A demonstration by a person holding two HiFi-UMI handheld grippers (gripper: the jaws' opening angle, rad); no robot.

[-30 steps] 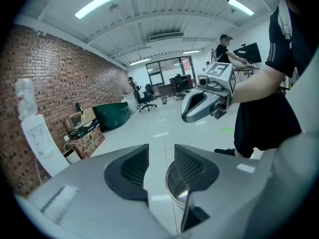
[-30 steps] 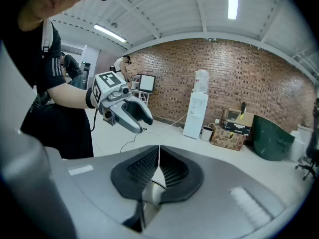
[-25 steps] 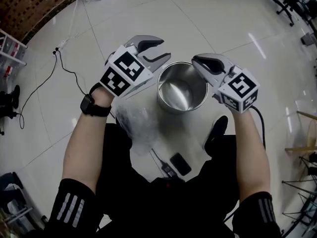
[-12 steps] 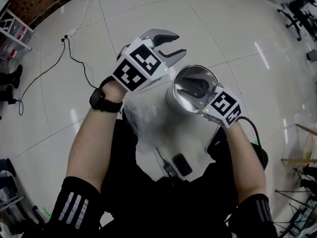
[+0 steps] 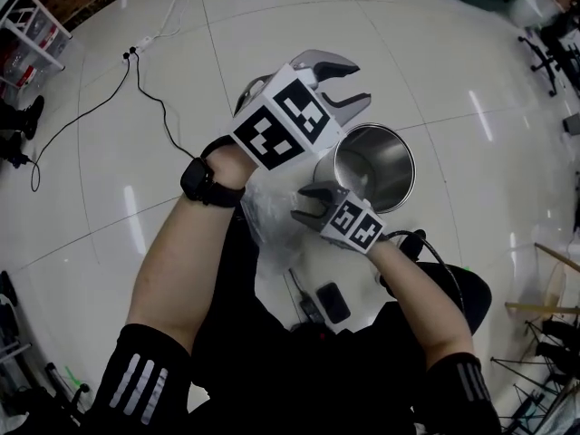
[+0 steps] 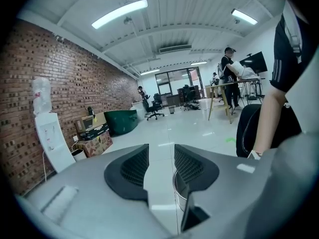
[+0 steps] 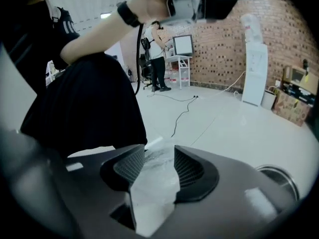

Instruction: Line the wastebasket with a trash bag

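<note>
A shiny steel wastebasket (image 5: 397, 163) stands upright on the white tiled floor. A crumpled clear trash bag (image 5: 270, 214) lies on the floor at its left, by the person's legs. My right gripper (image 5: 300, 206) is low beside the basket and points left at the bag. Its jaws have just been opening, and the bag (image 7: 158, 169) shows in the gap between them without being pinched. My left gripper (image 5: 354, 85) hovers above the basket's far-left side, open and holding nothing. The basket's rim (image 6: 176, 184) shows just under its jaws (image 6: 161, 151). The same rim (image 7: 279, 176) appears at the lower right of the right gripper view.
A black phone-like device (image 5: 331, 301) and a small cable lie on the floor near the person's feet. A black cord (image 5: 154, 98) runs from a power strip (image 5: 136, 51) at the upper left. Office chairs (image 5: 544, 43) stand far right. A water dispenser (image 6: 50, 136) stands by the brick wall.
My right gripper dropped from beside the basket's right rim and swung left, down to the bag, with its jaws opening. My left gripper rose a little over the basket.
</note>
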